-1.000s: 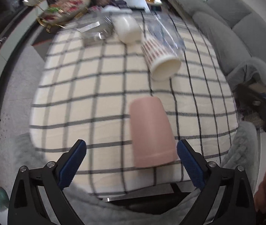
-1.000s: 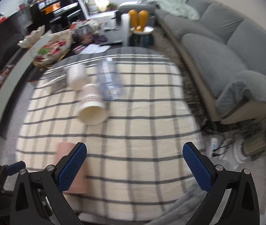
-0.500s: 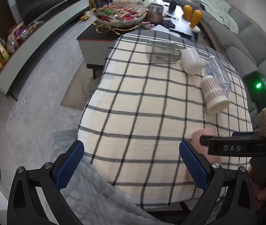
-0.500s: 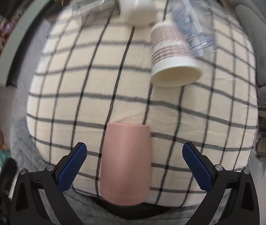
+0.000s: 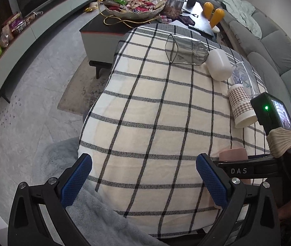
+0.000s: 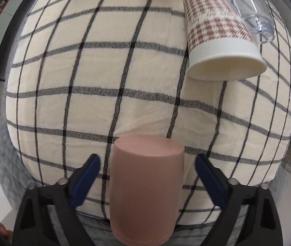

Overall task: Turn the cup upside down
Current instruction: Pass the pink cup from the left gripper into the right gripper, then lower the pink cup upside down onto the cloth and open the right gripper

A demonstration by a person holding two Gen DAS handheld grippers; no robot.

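Note:
A pink cup [image 6: 145,180] lies on its side on the checked tablecloth [image 6: 108,78] at the near edge, its closed base pointing away. My right gripper [image 6: 147,176] is open, its blue pads on either side of the cup without touching it. In the left wrist view only a sliver of the pink cup [image 5: 233,153] shows behind the right gripper's black body. My left gripper [image 5: 143,179] is open and empty over the near left part of the cloth.
A patterned paper cup [image 6: 219,39], a clear plastic cup [image 6: 254,10], a white cup [image 5: 219,64] and a clear glass [image 5: 186,50] lie on their sides farther back. A coffee table with a snack bowl [image 5: 131,6] and a grey sofa [image 5: 274,47] lie beyond.
My right gripper has come down and forward, so the pink cup now sits between its pads. My left gripper has swung left, away from the cup.

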